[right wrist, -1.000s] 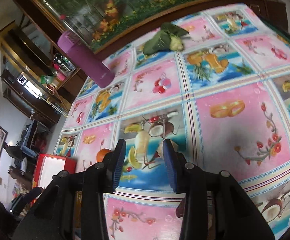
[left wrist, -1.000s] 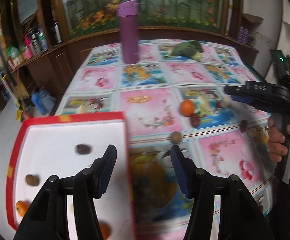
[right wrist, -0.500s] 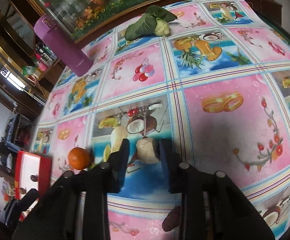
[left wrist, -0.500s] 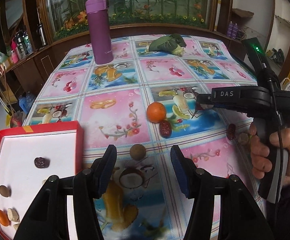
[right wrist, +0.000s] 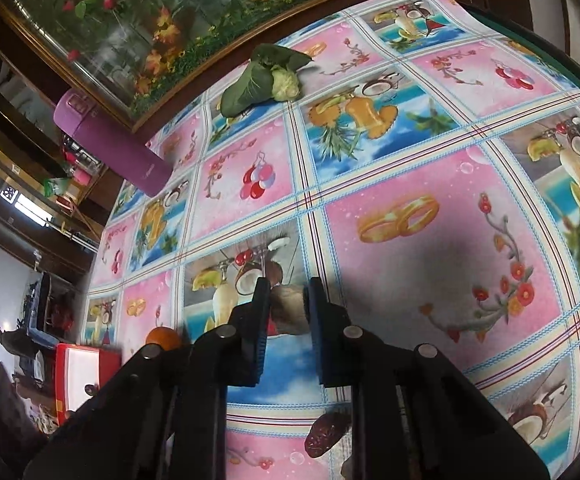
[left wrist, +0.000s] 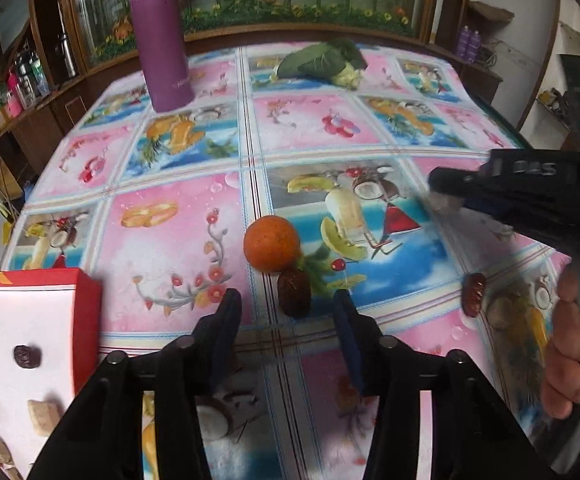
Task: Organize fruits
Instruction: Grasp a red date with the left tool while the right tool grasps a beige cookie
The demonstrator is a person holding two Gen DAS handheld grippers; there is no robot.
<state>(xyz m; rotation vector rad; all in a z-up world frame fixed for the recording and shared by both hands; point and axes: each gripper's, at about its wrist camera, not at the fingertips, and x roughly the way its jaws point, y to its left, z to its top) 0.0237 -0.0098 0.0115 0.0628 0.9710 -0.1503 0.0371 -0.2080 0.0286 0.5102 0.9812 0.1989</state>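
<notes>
Since half-second back: right gripper (right wrist: 285,312) jaws now clamped on pale chunk (right wrist: 287,310), lifted off desk (right wrist: 430,264). Left gripper (left wrist: 285,312) jaws spread, now closing on dark date (left wrist: 294,291) near orange (left wrist: 271,243). Red tray (left wrist: 29,320) near left; both fruits bound there.

Home dining rm; fruit-print tablecloth (left wrist: 177,240) on table; wood cabinets (left wrist: 61,112); purple flask (left wrist: 161,36)

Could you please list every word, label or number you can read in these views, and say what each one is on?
"DAS": on the black body of the right tongs, in the left wrist view.
Pale print low on the purple flask: too blurred to read.
Small sign on the shelf: too small to read.
Nothing else legible.
</notes>
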